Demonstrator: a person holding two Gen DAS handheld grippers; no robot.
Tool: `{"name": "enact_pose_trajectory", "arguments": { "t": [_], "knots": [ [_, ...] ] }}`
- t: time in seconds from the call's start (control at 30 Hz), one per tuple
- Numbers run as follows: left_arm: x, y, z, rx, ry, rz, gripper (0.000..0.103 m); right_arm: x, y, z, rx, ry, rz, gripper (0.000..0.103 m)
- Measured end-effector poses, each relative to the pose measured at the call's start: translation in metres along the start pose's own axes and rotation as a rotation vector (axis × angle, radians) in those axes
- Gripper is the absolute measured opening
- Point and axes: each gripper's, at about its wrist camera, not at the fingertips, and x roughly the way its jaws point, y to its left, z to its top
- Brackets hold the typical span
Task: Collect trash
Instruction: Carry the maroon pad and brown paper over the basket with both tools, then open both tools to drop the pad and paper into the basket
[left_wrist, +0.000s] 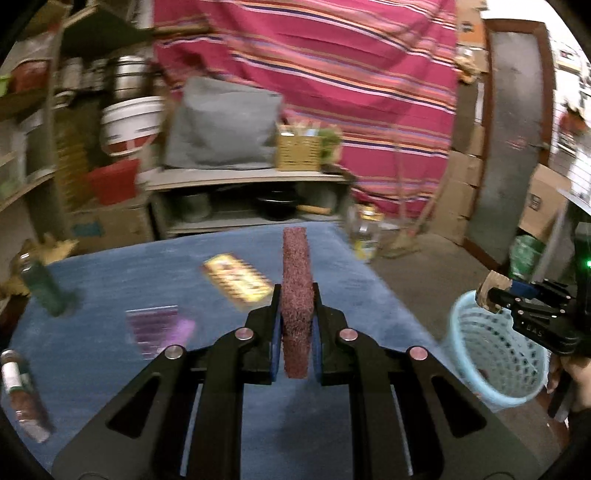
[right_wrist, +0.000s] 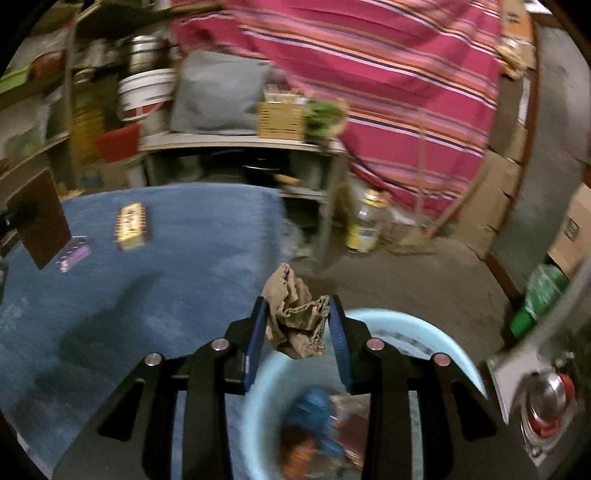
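Paper wad (right_wrist: 298, 320) pinched between right fingers (right_wrist: 337, 328) above basket (right_wrist: 458, 354).

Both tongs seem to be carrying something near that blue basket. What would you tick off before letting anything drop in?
1. Right tongs hold the crumpled brown paper: ok, pinched between both pads.
2. Paper over the light blue basket: ok, it hangs above the basket's rim and opening.
3. Basket has room: ok, some trash lies at the bottom, not full.
4. Left tongs grip the maroon scrub pad: ok, clamped upright.
5. Scrub pad over the basket: not ok, it is above the blue table; the basket sits to the right.
6. Table cleared: not ok, the yellow packet and purple packet remain.
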Motion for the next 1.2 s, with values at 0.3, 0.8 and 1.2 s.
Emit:
{"name": "enact_pose_trajectory", "arguments": {
  "t": [0.3, 0.8, 1.2],
  "knots": [
    [0.031, -0.103, -0.006, 0.076, 0.045, -0.185, 0.012, -0.02, -0.085, -0.04, 0.1, 0.02, -0.085, 0.034],
    [0.066, -0.223, -0.027, 0.173, 0.132, -0.342, 0.024, -0.023, -0.118, -0.061, 0.136, 0.04, -0.089, 0.034],
    [0.049, -0.18, -0.012, 0.101, 0.044, -0.19, 0.093, -0.017, -0.108, -0.061, 0.143, 0.047, -0.068, 0.036]
  ]
}}
